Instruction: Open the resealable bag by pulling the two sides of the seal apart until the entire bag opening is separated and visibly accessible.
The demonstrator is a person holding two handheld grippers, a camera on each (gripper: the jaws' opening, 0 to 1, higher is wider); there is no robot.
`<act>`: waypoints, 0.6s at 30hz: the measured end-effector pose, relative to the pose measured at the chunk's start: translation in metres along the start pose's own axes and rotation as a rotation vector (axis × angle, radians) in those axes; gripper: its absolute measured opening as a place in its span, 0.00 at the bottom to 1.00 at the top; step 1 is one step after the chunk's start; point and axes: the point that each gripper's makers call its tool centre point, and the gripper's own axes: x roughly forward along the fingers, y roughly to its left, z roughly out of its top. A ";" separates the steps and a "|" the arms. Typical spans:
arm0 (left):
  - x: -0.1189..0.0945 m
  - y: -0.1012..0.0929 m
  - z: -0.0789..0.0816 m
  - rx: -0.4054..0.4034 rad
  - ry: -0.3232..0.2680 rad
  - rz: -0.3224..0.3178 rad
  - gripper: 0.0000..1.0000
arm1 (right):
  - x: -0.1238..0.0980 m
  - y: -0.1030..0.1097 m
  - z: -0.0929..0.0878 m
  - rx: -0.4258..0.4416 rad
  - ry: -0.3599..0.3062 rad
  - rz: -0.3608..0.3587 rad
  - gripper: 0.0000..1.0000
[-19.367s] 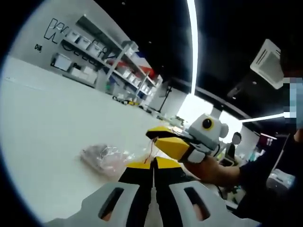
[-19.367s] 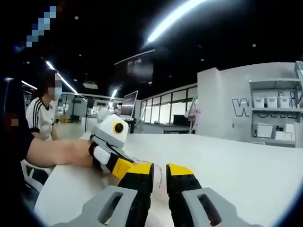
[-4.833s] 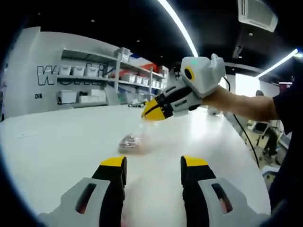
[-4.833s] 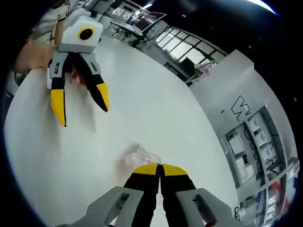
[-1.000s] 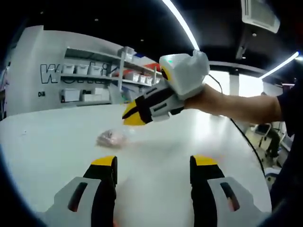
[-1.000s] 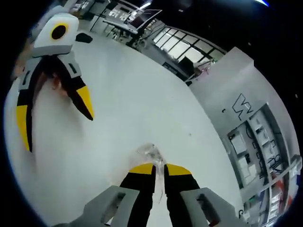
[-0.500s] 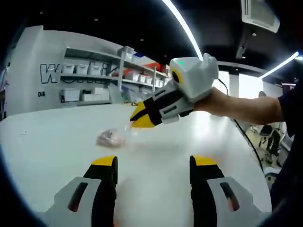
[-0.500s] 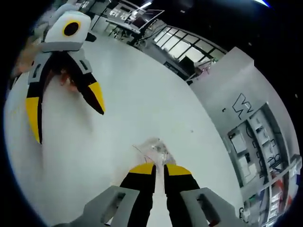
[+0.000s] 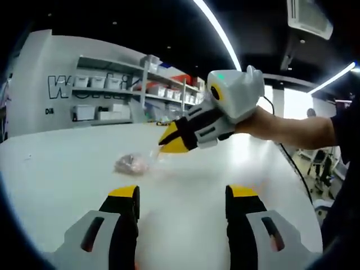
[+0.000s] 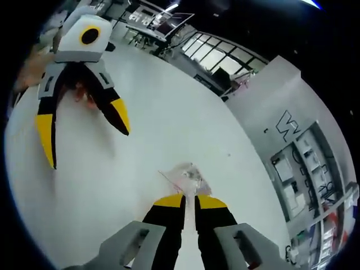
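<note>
Two grippers are mine, each with grey ribbed fingers ending in black pads capped yellow. My left gripper (image 9: 183,199) hovers over the table (image 9: 67,163) with its jaws wide apart and nothing between them; in the right gripper view it (image 10: 84,135) hangs at upper left, splayed the same way.

The table is matt white, smooth and bare around the bag (image 9: 134,163). The bag is thin clear plastic, crumpled and glossy, with a pinkish lump of contents I cannot make out. In the left gripper view it lies on the table ahead of my left jaws, its long axis running across the view, and one corner rises as a stretched film toward my right gripper (image 9: 171,145). In the right gripper view the bag (image 10: 185,177) sits just beyond my right gripper (image 10: 189,201), a creased edge fanning out to the left. Those jaws are nearly together, a thin slit between the pads, and appear to pinch the bag's near edge; whether the seal is parted I cannot tell.

Against half a second ago, my right gripper has drifted slightly right and up in the left gripper view, while the bag lies where it did. Grey shelves (image 9: 107,84) with white bins line the back wall.
</note>
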 end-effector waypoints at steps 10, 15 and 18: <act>0.000 0.000 -0.001 0.000 0.002 0.001 0.62 | -0.004 0.005 -0.003 0.005 -0.003 0.003 0.03; 0.000 0.000 -0.001 -0.002 0.001 0.001 0.62 | -0.006 0.005 -0.003 0.010 -0.010 -0.005 0.03; 0.000 0.000 -0.001 -0.002 0.002 0.002 0.62 | -0.007 0.007 -0.004 0.011 -0.008 -0.003 0.03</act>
